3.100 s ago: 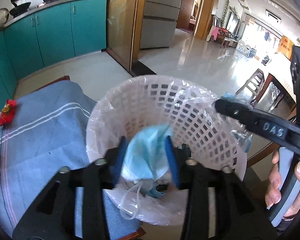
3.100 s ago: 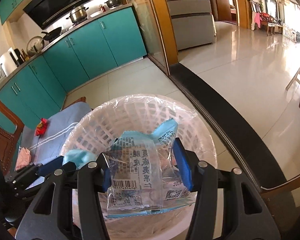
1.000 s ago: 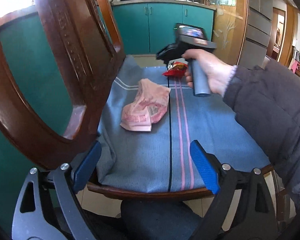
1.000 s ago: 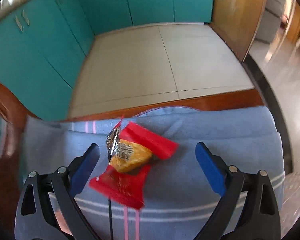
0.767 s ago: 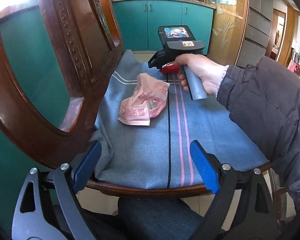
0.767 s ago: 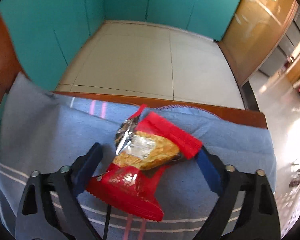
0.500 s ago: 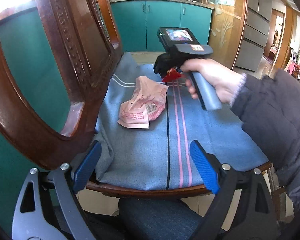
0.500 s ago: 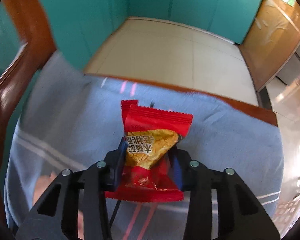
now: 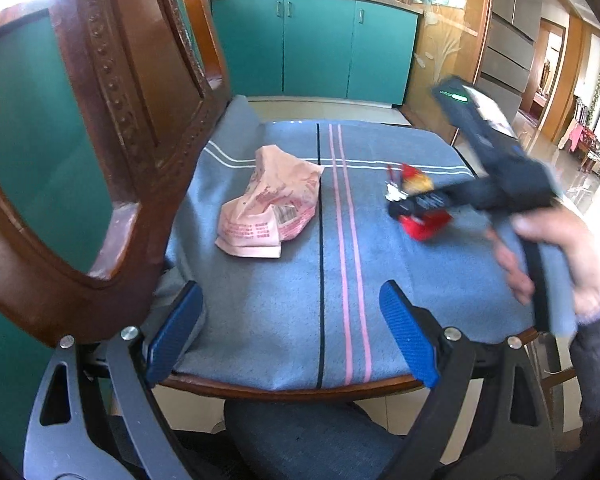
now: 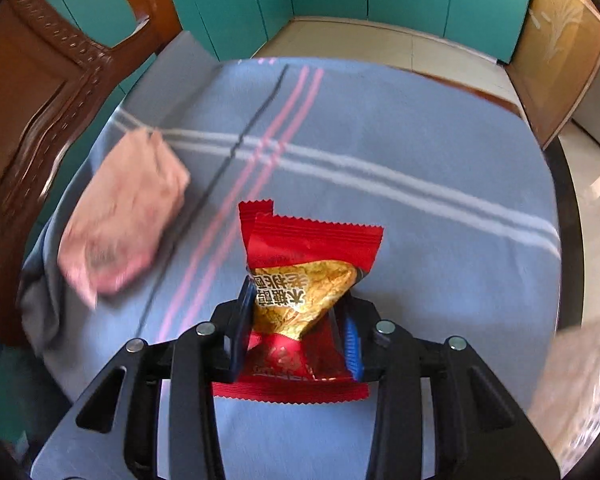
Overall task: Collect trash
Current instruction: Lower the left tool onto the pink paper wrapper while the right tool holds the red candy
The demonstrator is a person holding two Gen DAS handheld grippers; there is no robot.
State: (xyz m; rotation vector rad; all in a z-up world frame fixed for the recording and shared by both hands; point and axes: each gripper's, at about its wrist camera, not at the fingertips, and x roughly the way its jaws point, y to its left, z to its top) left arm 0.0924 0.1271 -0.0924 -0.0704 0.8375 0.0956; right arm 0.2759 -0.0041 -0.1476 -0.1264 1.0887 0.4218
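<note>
So the right gripper (image 10: 296,332) has its jaws clamped on the red snack wrapper (image 10: 308,276), held up over the blue cloth (image 10: 400,160), so that piece is sorted. What's left is the pink wrapper (image 9: 270,210) lying on the cloth near the wooden chair back (image 9: 112,120). It's straight ahead of the left gripper (image 9: 292,336), slightly left of center, long axis running roughly away from it. Left jaws are wide apart and empty, and I'd say the left is the obvious one to go for it.
</note>
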